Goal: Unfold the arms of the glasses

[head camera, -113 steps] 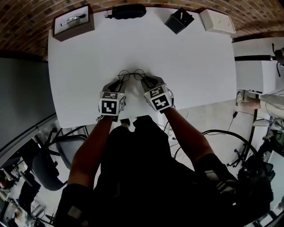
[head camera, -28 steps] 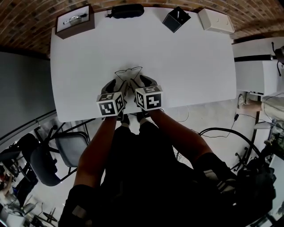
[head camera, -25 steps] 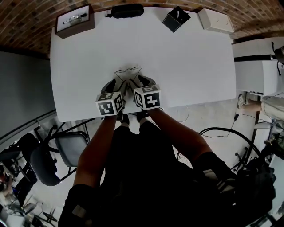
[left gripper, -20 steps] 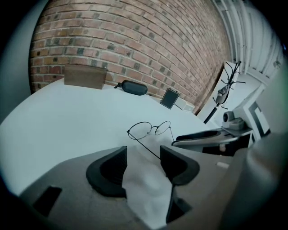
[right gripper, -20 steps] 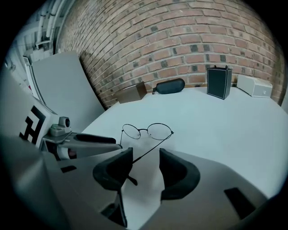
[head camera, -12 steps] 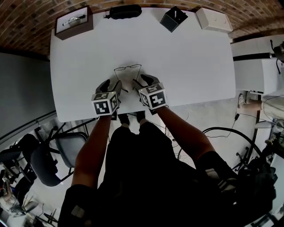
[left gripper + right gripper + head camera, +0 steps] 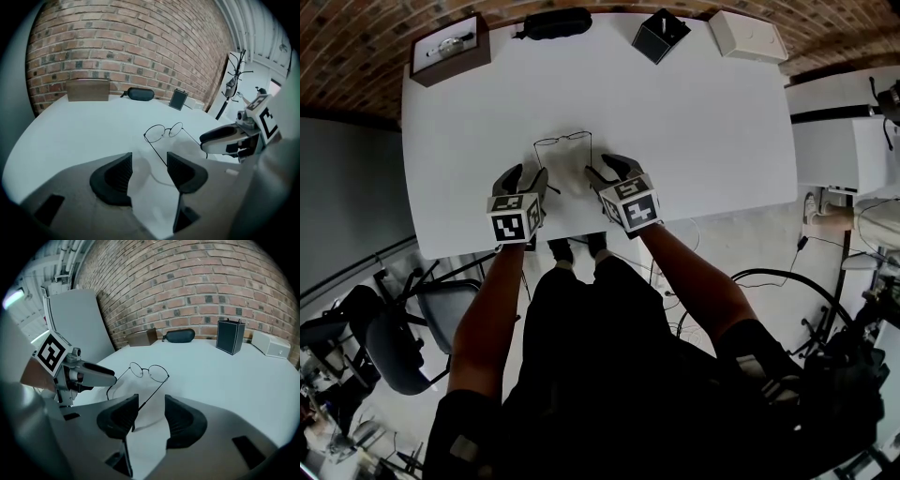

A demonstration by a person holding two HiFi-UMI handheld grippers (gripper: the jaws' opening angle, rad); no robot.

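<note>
My head camera looks steeply down on the white rectangular table (image 7: 694, 112). Cameras on my left claw (image 7: 149, 161) and right claw (image 7: 151, 404) sit low and close, facing the red brick wall (image 7: 117, 47); both share the thin round wire-rimmed glasses (image 7: 154, 135) mid-frame.

Glasses (image 7: 154, 134) were thin dark wire, clear lenses; worktop (image 7: 694, 122) looked smooth, matt white. Left claw (image 7: 149, 160) and right claw (image 7: 151, 402) had ribbed matt-black pads (image 7: 117, 178); the wall (image 7: 122, 47) was rough brick.

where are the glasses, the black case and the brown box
glasses (image 7: 158, 373): right gripper view, on one round lens
black case (image 7: 180, 335): right gripper view, middle of its side
brown box (image 7: 88, 90): left gripper view, on its near wall
</note>
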